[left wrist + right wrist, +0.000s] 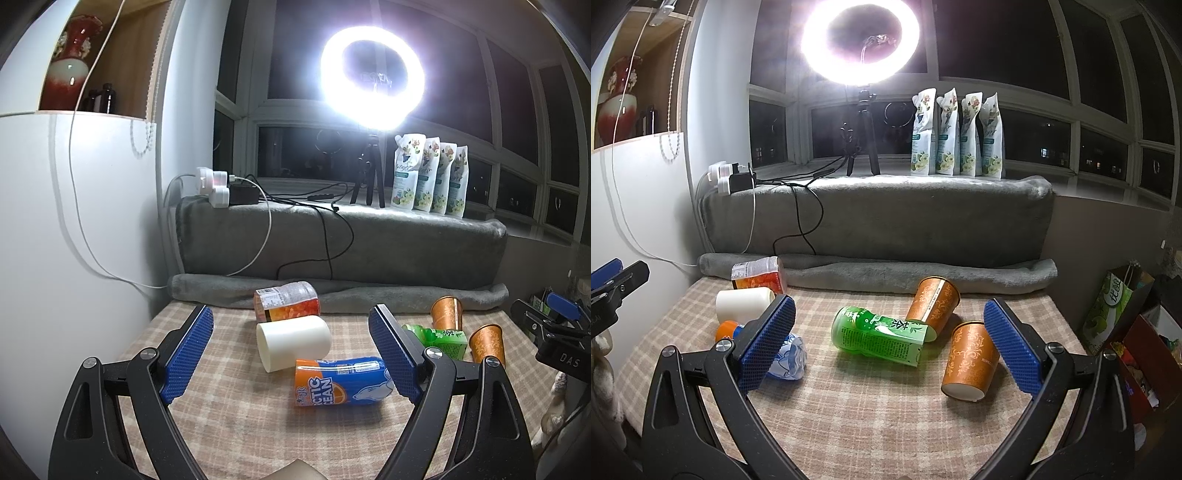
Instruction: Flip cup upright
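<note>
From the left wrist view, the left gripper (291, 347) is hovering with its blue pads spread wide, gripping nothing. Between them the white cup (293, 341) is lying on its side on the checked cloth (229, 413), mouth facing left toward the camera. It looks light, rigid and smooth, likely plastic, so I'd judge a hold across the mid-wall best, with gentle pressure to stop it slipping. Just in front of it an orange-and-blue can (341, 382) is lying down, reading "ARCTIC OCEAN". Behind the cup, a clear jar (286, 304) is lying too; its label is too small to read.

Over to the right wrist view: the right gripper (890, 345) is also holding its fingers wide apart, empty. Two orange paper cups, the far one (934, 304) and the near one (971, 360), are lying tipped over; they are thin-walled and will crush easily, so a soft squeeze near the rim is advisable. A green bottle (879, 336) with Chinese characters is lying beside them, touching the far one. The white cup shows at left.
</note>
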Motion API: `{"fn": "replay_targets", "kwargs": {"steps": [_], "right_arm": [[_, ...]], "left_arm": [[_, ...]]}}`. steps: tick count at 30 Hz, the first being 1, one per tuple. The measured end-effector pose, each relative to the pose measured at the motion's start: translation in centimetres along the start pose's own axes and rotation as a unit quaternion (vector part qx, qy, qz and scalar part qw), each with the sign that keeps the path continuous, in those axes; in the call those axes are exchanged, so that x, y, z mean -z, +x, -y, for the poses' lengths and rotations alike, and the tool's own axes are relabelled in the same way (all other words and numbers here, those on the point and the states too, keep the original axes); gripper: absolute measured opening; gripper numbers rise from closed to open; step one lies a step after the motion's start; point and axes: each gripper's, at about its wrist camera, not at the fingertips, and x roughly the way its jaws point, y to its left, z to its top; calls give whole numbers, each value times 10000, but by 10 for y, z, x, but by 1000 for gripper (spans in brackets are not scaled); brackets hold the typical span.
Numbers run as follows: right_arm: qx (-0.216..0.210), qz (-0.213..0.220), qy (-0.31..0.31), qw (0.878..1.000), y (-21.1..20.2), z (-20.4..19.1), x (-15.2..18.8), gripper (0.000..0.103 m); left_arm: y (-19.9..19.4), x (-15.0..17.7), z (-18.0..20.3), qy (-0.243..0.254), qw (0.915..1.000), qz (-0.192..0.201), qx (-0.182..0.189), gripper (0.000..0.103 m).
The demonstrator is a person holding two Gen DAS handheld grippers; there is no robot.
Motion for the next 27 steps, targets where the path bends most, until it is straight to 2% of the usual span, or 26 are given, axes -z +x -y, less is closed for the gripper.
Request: {"fn": "replay_targets", "kwargs": {"steps": [7,16,22,27], "right_arm": [[-203,-106,-222,9995,12,-7,-2,103],[-733,-317,-757,9939,36,-27,-10,103],[-1224,-569,-1385,9811,62,-51,-17,103],[-1571,-756,-2031,9635,84,-77,-20,103]], "left_arm": [[3,1,0,-5,10000,-39,-9,86],[11,9,-11,-70,9998,-172,-104,86],[19,16,-27,-129,9991,-360,-202,86],[24,23,-41,-233,9978,-565,-242,86]]}}
